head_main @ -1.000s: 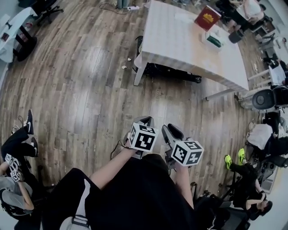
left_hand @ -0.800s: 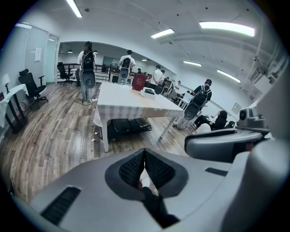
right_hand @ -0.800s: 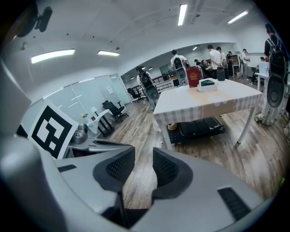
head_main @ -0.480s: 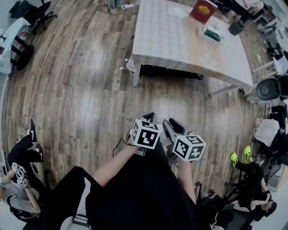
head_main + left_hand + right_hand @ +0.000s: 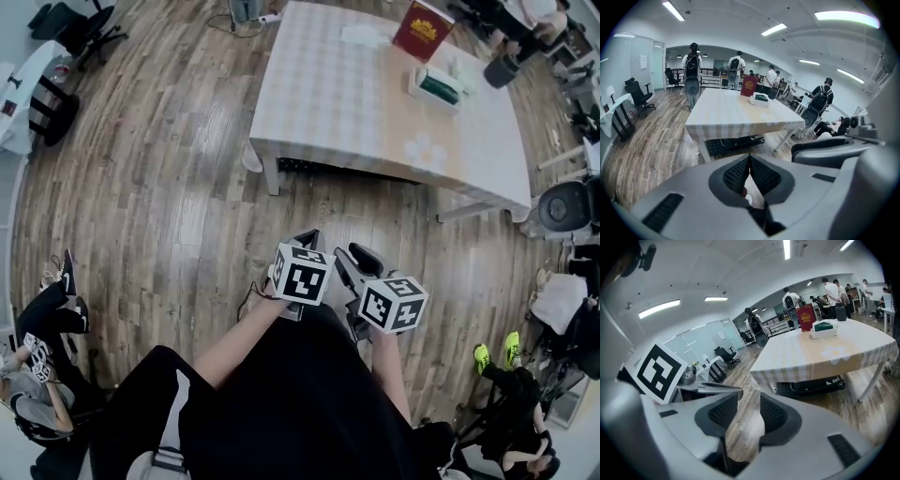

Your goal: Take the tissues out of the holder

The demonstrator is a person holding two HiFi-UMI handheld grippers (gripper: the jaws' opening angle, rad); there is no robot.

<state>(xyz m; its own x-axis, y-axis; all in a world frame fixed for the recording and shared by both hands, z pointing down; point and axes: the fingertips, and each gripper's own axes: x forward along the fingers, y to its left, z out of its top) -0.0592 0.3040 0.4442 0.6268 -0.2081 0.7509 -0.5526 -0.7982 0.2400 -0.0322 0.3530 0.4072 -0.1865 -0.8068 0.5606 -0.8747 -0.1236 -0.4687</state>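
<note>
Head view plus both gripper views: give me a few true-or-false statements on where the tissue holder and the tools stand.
The tissue holder stands on the table. True.
The right tool grips a tissue. False: its jaws stand apart, having just been opening, with nothing between them.
The left tool has its jaws together. True.
Both tools hang over the table. False: they are over the wooden floor, short of it.

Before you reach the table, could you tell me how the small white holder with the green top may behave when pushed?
The small white holder looks low and boxy, so it probably won't tip. Being small, it is likely light, so it may slide or lift off the pale striped tablecloth rather than stay put.
</note>
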